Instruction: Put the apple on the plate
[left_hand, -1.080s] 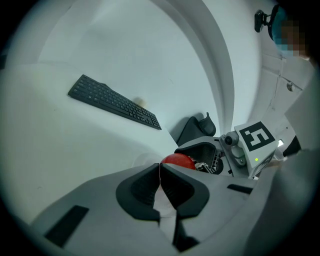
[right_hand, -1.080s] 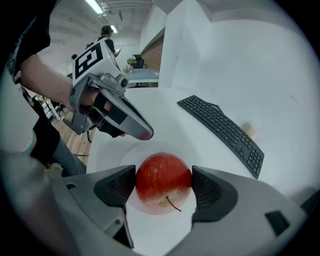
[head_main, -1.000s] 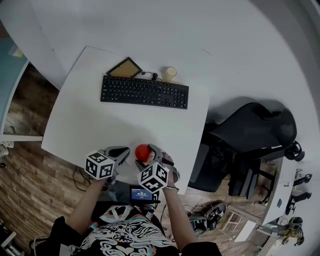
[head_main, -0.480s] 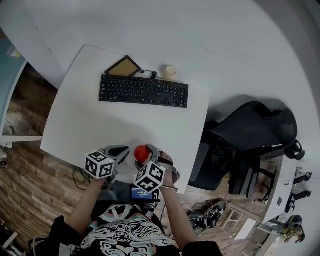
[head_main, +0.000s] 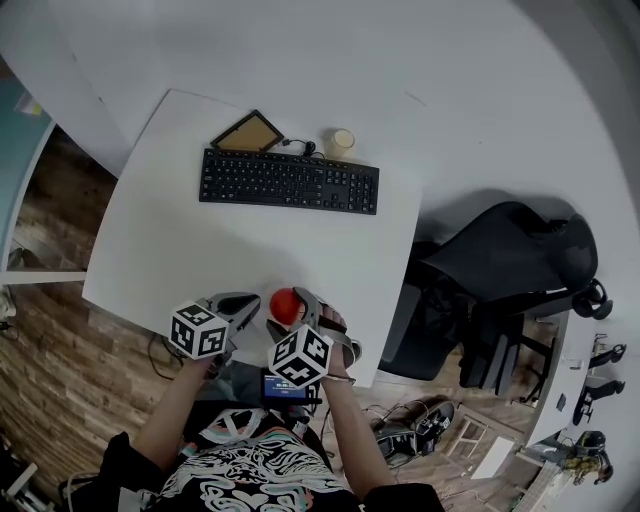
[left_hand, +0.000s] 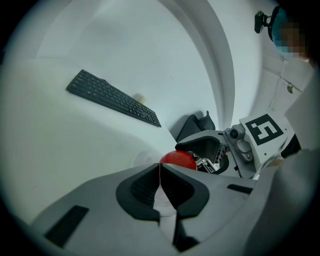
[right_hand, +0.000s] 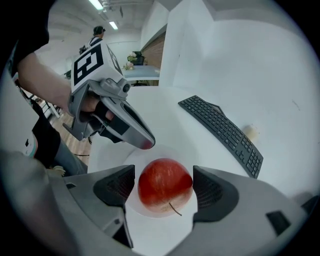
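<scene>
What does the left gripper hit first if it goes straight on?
Probably the apple, dead ahead just past the tips of the shut left gripper, sitting on the plate. Depth is hard to judge here.

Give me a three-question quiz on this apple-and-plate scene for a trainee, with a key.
1. True or false: the left gripper has its jaws wide apart.
2. Where is the apple? A) on the floor B) on the white plate, between the jaws of the right gripper C) held by the left gripper
3. Name the long dark thing at the far side of the table.
Key: 1 false, the jaws are shut with nothing in them. 2 B. 3 the keyboard.
</scene>
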